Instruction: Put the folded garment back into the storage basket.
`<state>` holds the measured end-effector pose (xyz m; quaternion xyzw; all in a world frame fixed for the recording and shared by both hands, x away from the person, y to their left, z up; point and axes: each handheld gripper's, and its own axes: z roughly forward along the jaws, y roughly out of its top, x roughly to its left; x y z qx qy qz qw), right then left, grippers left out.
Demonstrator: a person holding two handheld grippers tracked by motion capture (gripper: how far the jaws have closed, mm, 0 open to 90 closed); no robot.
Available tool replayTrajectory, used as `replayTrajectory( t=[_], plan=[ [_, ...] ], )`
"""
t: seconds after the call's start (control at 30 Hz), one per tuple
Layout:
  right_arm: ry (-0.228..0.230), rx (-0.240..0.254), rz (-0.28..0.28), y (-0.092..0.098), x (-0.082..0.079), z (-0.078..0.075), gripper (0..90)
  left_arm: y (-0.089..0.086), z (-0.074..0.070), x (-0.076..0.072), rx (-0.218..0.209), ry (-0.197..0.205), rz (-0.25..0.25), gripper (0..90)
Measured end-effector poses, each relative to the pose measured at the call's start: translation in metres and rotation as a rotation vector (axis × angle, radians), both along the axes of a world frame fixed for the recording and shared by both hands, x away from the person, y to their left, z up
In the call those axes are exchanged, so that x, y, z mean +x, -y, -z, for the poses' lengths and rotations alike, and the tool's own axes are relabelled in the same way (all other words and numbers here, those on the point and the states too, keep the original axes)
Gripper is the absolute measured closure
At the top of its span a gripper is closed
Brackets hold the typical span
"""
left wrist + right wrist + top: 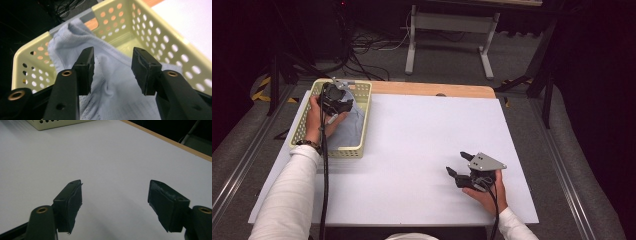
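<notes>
Left gripper view: the left claw (113, 72) hangs over a pale blue cloth (110, 82) in the basket (160, 37).
Its jaws stand partly apart with a raised fold between them, pads not pressing, likely to pick up or let go. The cloth's long axis runs along the basket, its hem draped on the far rim. Well beyond the basket, the right claw (458, 163) rests wide and empty on the surface (422, 135).
</notes>
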<state>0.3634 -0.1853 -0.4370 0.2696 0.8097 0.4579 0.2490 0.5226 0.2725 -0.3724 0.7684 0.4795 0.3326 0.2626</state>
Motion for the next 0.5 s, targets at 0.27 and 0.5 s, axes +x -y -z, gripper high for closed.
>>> replayTrajectory(
  t=[0.27,0.5],
  plan=[
    [-0.003,-0.004,-0.005,-0.001,0.0,0.001,28.7,0.007,-0.001,-0.001,-0.039,0.04,0.002,38.9],
    [-0.005,-0.01,-0.01,-0.002,0.0,0.001,28.2,0.012,-0.003,-0.005,-0.07,0.071,0.008,24.1]
  ],
)
